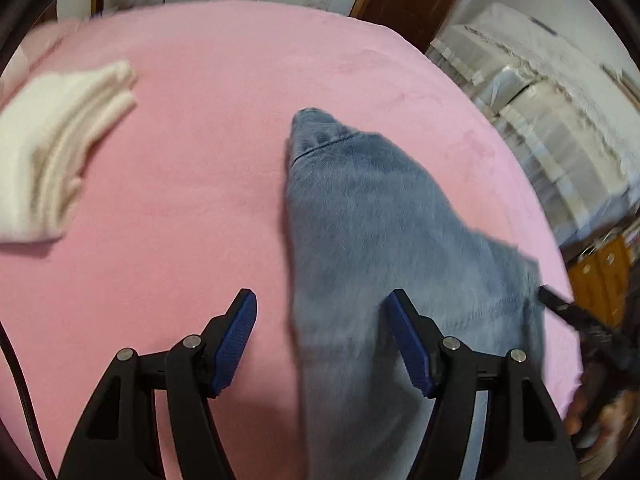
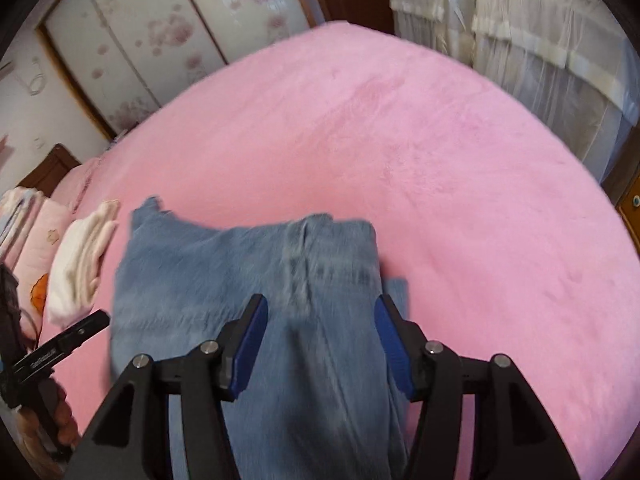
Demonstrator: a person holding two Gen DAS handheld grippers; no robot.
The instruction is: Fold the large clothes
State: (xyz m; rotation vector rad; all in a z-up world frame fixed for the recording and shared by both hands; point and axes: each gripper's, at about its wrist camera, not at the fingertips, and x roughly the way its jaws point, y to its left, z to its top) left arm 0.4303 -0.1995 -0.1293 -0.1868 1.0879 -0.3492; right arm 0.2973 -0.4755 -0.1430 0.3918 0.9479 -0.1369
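where pink bed [image 2: 440, 152] spreads: one jeans [image 2: 240, 280], one cream garment [image 2: 80, 268].

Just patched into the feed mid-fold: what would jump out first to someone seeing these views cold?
The blue denim garment lies folded on the pink bedcover, filling the near middle of both views. Both the left gripper and right gripper hover over it with jaws apart, gripping nothing. A folded cream garment sits apart on the bedcover, left of the denim.

One pair of blue jeans [image 2: 248, 280], one folded cream garment [image 1: 52, 148], two hand-held grippers, one pink bed [image 2: 440, 160]
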